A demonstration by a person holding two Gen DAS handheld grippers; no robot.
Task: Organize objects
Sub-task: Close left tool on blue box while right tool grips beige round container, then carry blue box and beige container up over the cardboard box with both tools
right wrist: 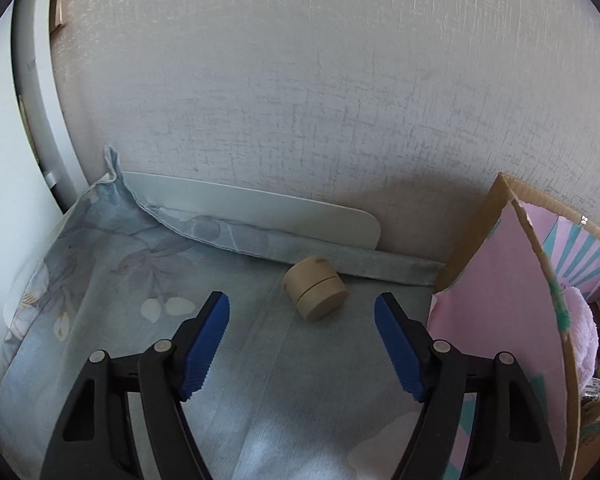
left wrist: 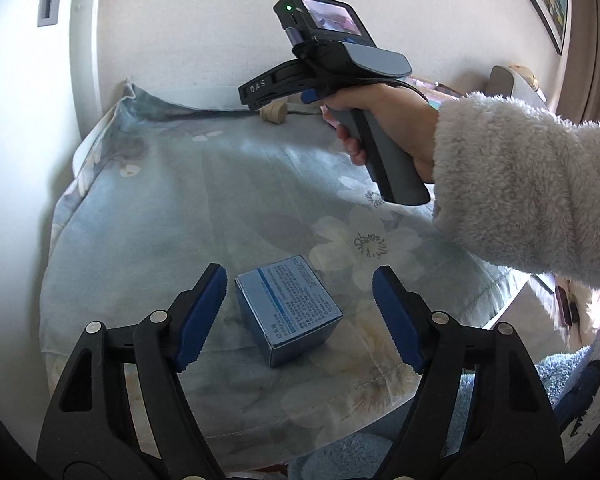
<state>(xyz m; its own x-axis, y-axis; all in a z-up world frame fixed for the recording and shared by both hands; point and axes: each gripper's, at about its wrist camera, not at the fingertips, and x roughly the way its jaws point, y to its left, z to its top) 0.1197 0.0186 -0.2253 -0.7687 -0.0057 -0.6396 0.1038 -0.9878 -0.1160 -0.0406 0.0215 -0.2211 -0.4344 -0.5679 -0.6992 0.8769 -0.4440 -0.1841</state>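
While my left gripper hangs with its jaws spread around the small blue carton, neither pad touches cardboard, and the carton sits skewed, one corner turned toward me. I judge the risk plain: if I close now, the left-hand pad meets a corner before a flat face, and the carton may spin or skid on the soft floral cloth. Room is fair at twelve o'clock, but at six o'clock the cloth's hem drops off the table edge just behind the carton. At one o'clock the person's hand in a fleecy sleeve carries the right gripper, well apart from mine.

From the right wrist, my right gripper also stands spread with nothing between the pads; the small beige round tin lies just beyond the tips at twelve o'clock, on its side, so I expect it could roll if nudged. Behind it the folded cloth ridge and wall stop any overshoot. At three o'clock the pink cardboard box has its flap close beside my right finger, a likely snag.
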